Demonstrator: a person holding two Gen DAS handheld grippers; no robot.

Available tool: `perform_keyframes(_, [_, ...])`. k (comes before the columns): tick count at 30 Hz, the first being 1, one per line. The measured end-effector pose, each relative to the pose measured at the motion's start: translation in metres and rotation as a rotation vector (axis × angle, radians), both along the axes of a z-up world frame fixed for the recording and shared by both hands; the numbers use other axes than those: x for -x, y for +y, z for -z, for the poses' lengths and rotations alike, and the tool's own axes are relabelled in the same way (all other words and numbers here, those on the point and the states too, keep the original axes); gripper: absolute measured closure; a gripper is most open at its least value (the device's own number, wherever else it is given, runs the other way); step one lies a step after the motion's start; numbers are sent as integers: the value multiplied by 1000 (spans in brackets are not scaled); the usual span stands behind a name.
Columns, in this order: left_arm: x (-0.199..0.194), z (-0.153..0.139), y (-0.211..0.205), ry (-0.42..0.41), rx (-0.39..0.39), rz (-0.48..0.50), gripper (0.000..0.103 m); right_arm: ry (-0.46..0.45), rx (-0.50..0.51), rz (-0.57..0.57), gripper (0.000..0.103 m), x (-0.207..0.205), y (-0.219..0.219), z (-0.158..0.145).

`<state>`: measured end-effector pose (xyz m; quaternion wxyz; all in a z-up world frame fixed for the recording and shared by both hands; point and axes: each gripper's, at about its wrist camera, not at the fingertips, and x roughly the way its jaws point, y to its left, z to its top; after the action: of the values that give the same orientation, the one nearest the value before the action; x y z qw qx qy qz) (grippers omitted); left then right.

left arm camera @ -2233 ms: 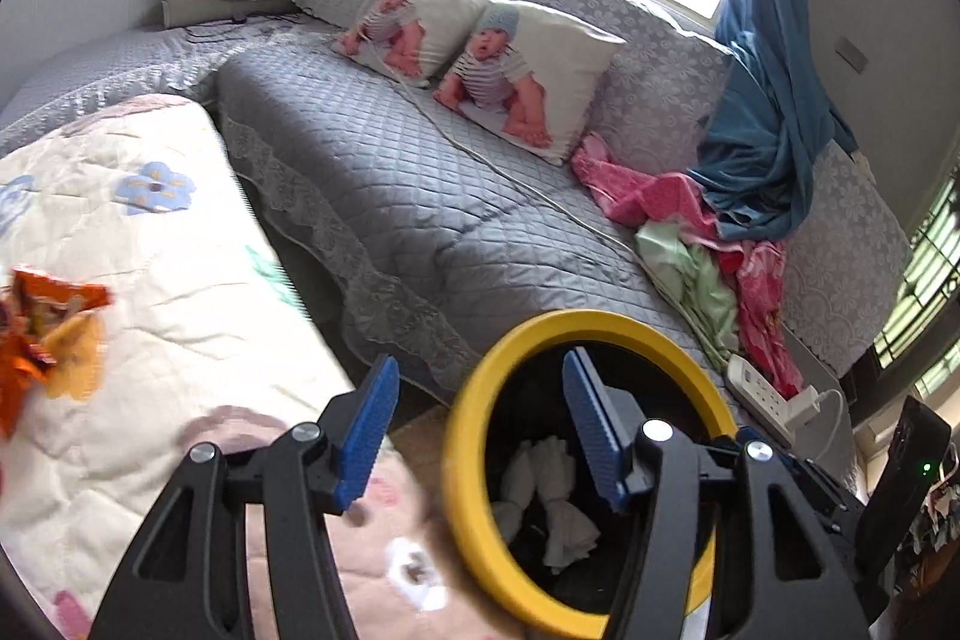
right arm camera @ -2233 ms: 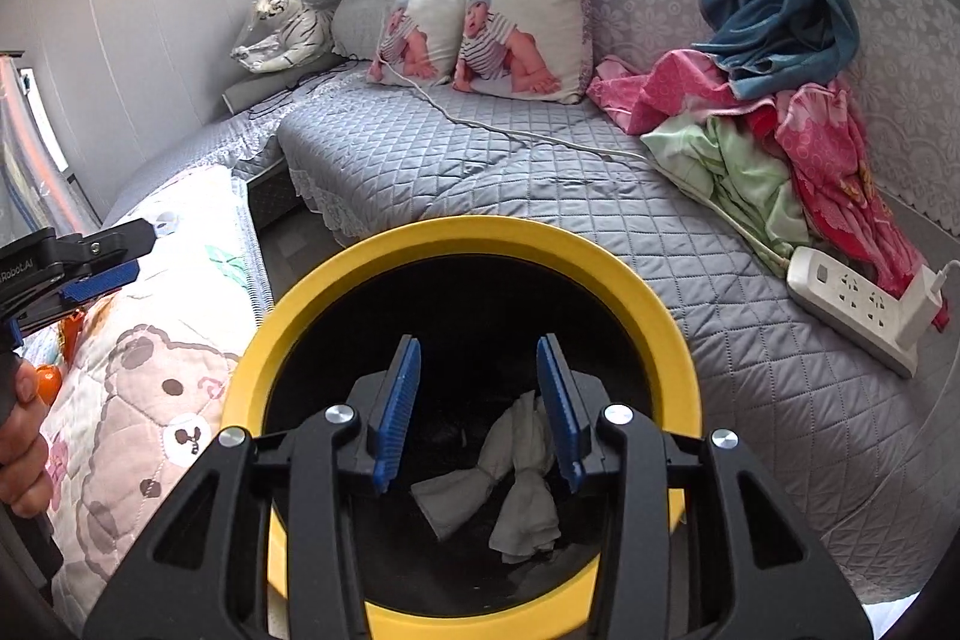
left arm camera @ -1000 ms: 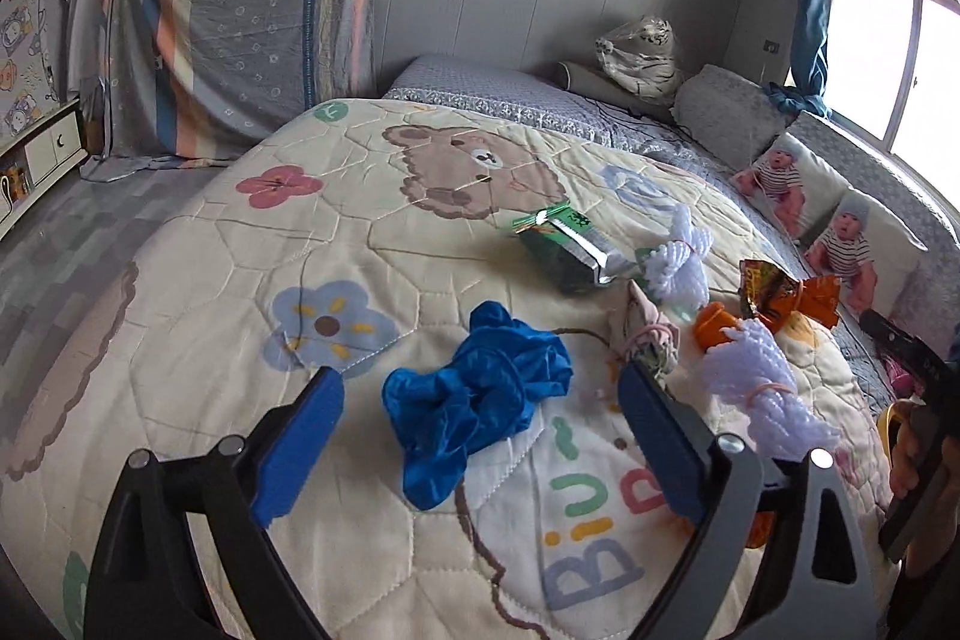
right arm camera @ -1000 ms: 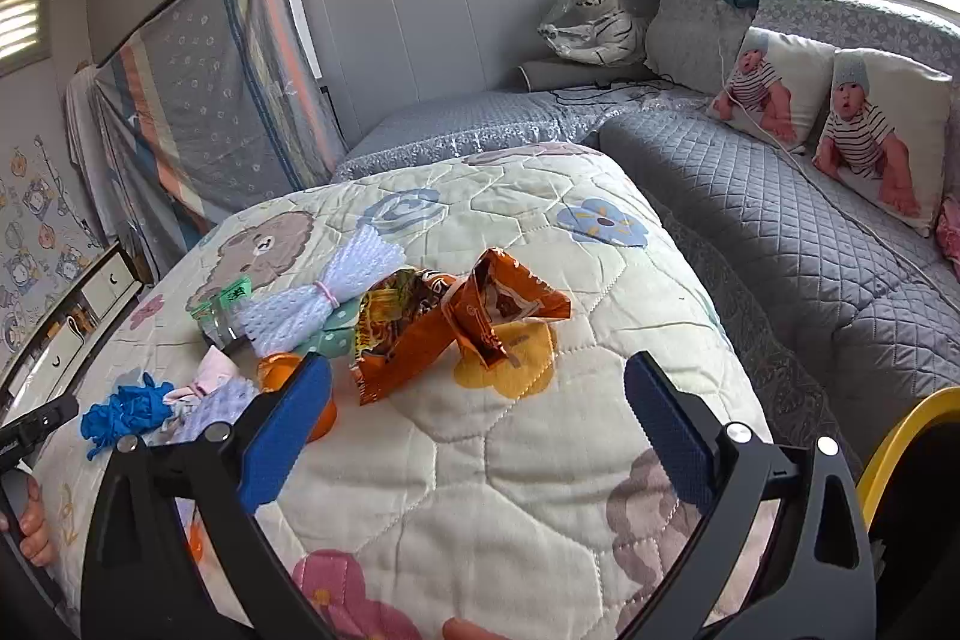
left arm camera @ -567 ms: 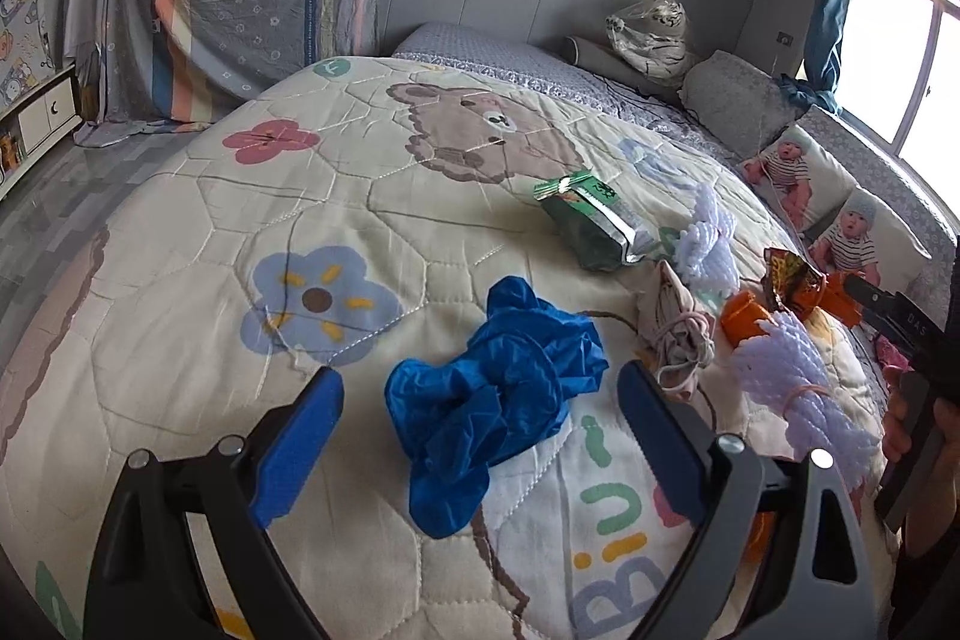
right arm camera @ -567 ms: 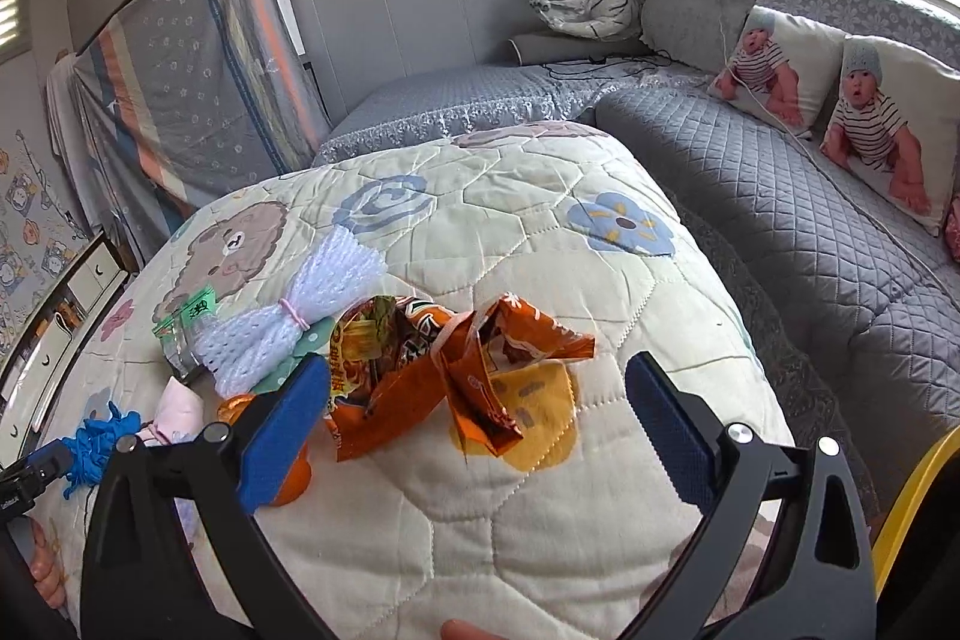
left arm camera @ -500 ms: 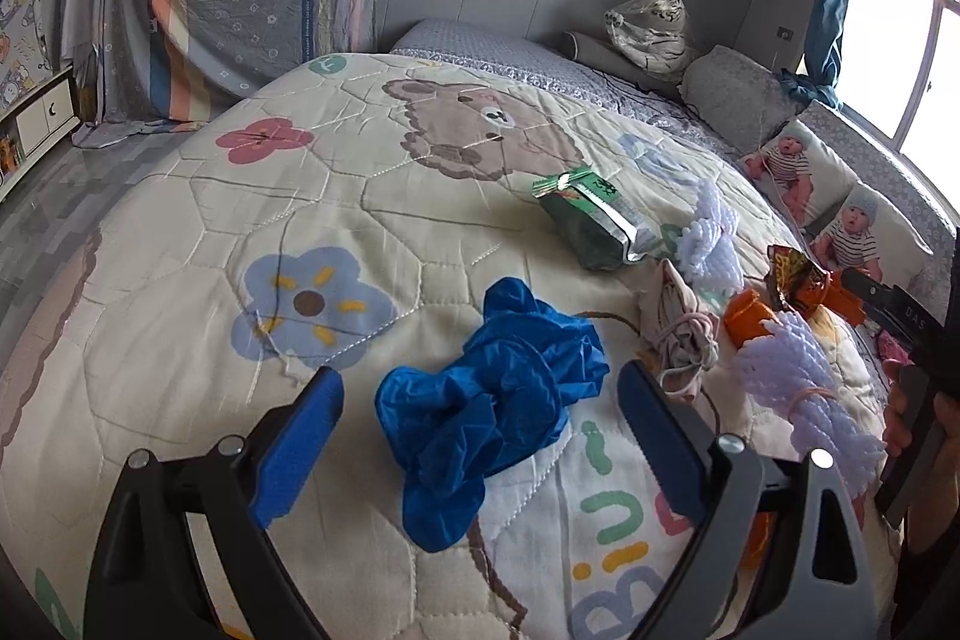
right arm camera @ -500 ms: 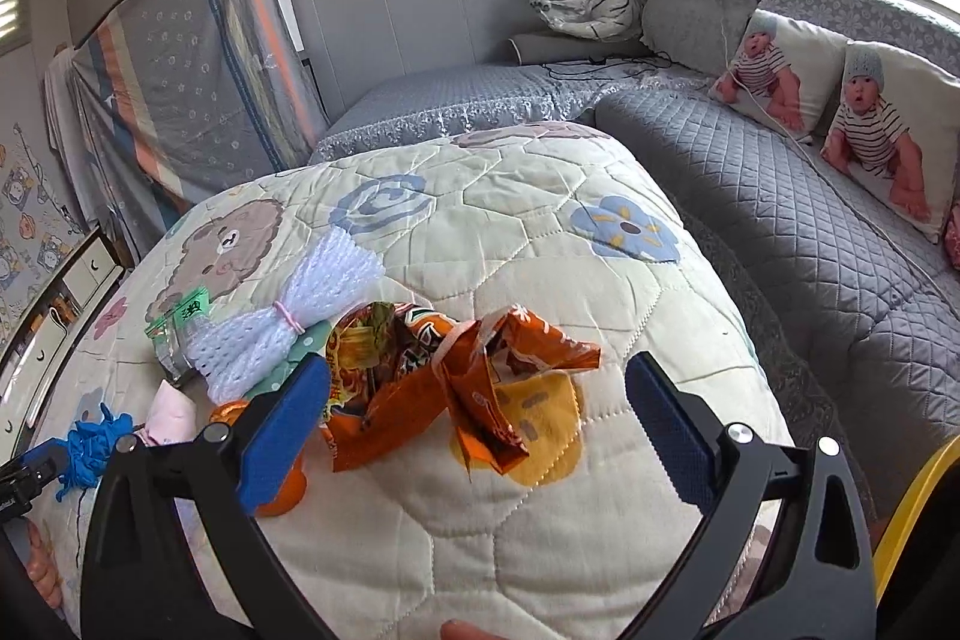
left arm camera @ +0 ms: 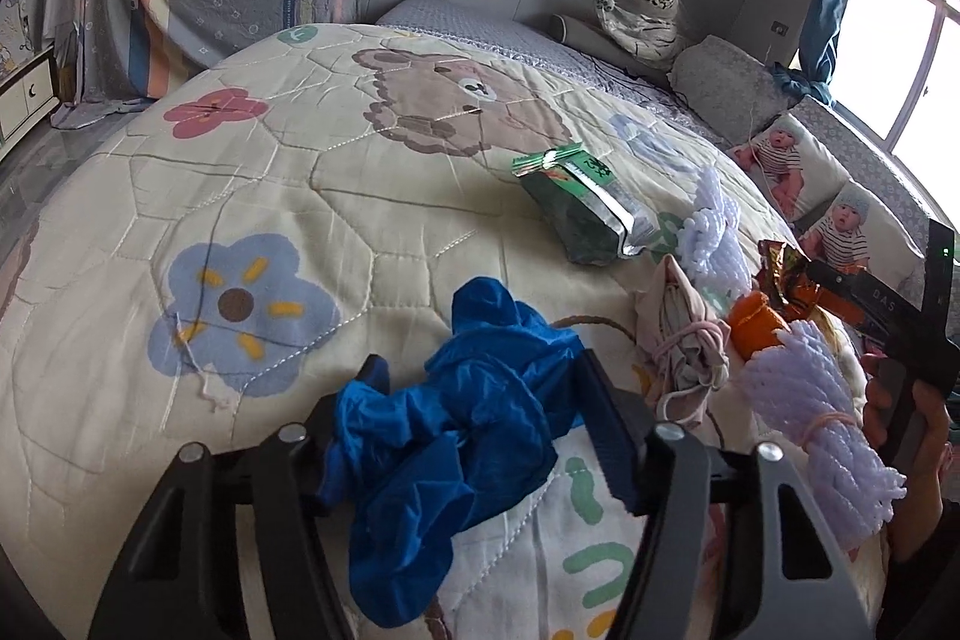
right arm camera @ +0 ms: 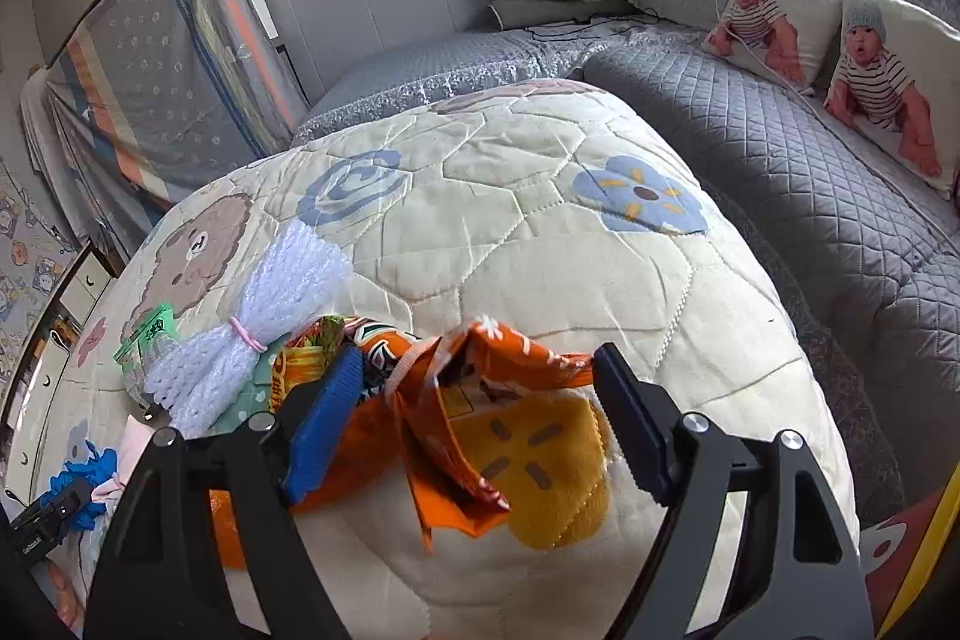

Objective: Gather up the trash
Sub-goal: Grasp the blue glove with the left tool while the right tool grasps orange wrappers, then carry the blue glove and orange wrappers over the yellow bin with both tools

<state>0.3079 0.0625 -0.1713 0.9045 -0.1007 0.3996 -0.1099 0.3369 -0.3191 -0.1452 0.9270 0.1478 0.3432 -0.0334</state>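
The crumpled blue glove [left arm camera: 456, 436] lies on the cartoon quilt [left arm camera: 252, 196] directly between the fingers of the left gripper [left arm camera: 480, 418], its bulk bunched across the gap and a loose tail trailing back toward the camera. The jaws stand open on either side of it, close against the folds but not yet pinching as far as I can tell. The orange snack wrapper [right arm camera: 456, 418] lies likewise between the fingers of the right gripper [right arm camera: 474, 418], its long axis running roughly across the gap from left pad to right pad; those jaws are open too, wide of the foil. Each hand is therefore nearest its own piece, and a straight closing squeeze looks like all either needs.

Outward from these, the left view shows one green foil packet [left arm camera: 579, 208] farther up the quilt, one pinkish tied cloth bundle [left arm camera: 684, 340], one small orange object [left arm camera: 756, 328] (too crumpled to name), and two white foam-net sleeves [left arm camera: 714, 232] [left arm camera: 810, 418]. Seven pieces of trash in all, by my count. A sliver of yellow bin rim [right arm camera: 924, 550] shows at the right view's lower right edge, off the bed.
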Motion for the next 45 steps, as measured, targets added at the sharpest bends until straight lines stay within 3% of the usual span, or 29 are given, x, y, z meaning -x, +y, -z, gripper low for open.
perform_keyframes(2, [-3, 3, -1, 9, 11, 8, 64, 4, -4, 2, 35, -1, 0, 3])
perform_keyframes(3, [-3, 4, -1, 10, 17, 10, 67, 4, -3, -1, 43, -1, 0, 3])
perform_keyframes(7, [-4, 4, -1, 9, 35, 15, 78, 0, 5, -10, 51, -2, 2, 2])
perform_keyframes(9, [-1, 3, -1, -4, 35, 17, 81, -12, 13, -16, 68, 0, 3, 0])
perform_keyframes(10, [0, 1, -1, -12, 37, 16, 81, -17, 21, -19, 70, 1, 4, -3])
perform_keyframes(11, [2, -2, 0, -19, 36, 12, 82, -23, 35, -26, 90, 2, 6, -5])
perform_keyframes(30, [35, -52, 9, -127, 59, 0, 82, -112, 50, -20, 91, 41, 1, -50])
perform_keyframes(45, [53, -84, -24, -186, 39, 56, 82, -178, 60, 16, 91, 75, -20, -76])
